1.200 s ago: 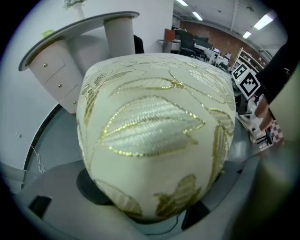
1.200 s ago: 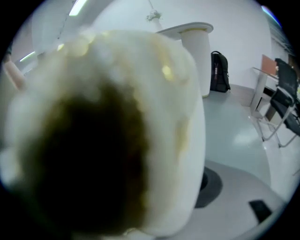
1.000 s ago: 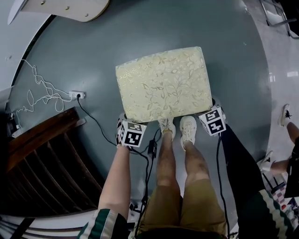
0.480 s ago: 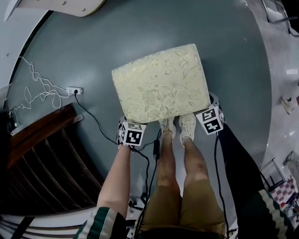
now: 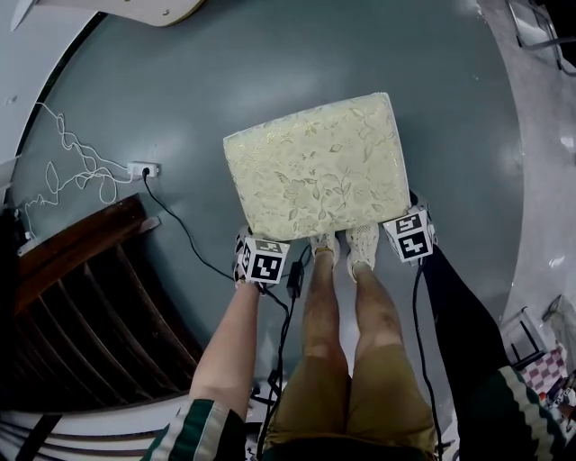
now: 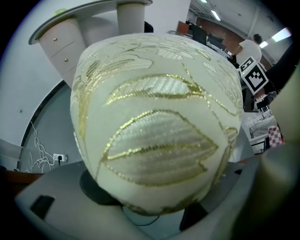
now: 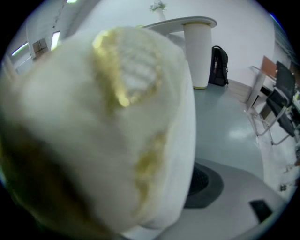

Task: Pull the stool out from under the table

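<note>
Stool (image 5: 310, 167) is out over the grey floor (image 5: 180, 99), well apart from the table (image 5: 162, 9) far left. Left gripper (image 5: 259, 252) clamps its near-left corner, and right gripper (image 5: 409, 230) clamps the near-right one.

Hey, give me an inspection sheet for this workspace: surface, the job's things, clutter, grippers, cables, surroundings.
Surface: smooth grey floor.
Job's things: stool, cream cushion with gold leaves, stands clear of the table.
Clutter: nothing seen.
Grippers: left gripper clamps the stool's near left corner; right gripper clamps its near right corner.
Cables: white cord tangled beside a socket; black cable runs from the socket toward the left gripper.
Surroundings: dark wooden slats at left; backpack by the table's pedestal; the person's shoes at the stool's near edge.
</note>
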A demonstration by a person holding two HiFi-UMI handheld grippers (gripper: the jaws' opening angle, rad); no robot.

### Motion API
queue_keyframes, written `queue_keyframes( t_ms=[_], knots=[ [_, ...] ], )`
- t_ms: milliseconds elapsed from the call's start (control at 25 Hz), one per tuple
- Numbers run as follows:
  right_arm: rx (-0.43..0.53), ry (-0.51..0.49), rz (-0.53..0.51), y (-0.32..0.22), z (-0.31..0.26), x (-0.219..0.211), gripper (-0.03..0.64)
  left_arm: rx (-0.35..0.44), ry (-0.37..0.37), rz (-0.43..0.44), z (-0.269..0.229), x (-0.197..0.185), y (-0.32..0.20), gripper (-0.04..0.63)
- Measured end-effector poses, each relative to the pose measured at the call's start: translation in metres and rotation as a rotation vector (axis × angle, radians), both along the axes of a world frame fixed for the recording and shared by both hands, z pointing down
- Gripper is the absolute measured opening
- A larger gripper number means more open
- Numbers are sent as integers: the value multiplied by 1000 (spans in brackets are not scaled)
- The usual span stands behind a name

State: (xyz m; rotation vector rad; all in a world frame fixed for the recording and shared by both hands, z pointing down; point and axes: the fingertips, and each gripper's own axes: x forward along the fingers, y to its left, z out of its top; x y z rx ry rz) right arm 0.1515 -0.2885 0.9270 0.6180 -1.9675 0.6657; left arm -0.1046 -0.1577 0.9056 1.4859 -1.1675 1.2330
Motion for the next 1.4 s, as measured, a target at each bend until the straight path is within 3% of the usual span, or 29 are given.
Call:
queue_keyframes(
  t_ms=[200,360,640,1000,1400],
  knots=[
    [3,15,11,-2,-3,1,405,25,-3,-12,-1,0,-1,380],
    [-34,48,15,2,-10,4,405,25,-12,-96,-12,-2,3,334],
    [-77,69,59,17,-47,26,396,49,-42,-167,-61,-9,15,331],
    [-98,76,61,41,-141,54,397,143,-56,-193,-180,0,27,331],
    [93,-99,50,-17,-292,12,393,352,-55,-192,-346,8,-27,331]
  ],
)
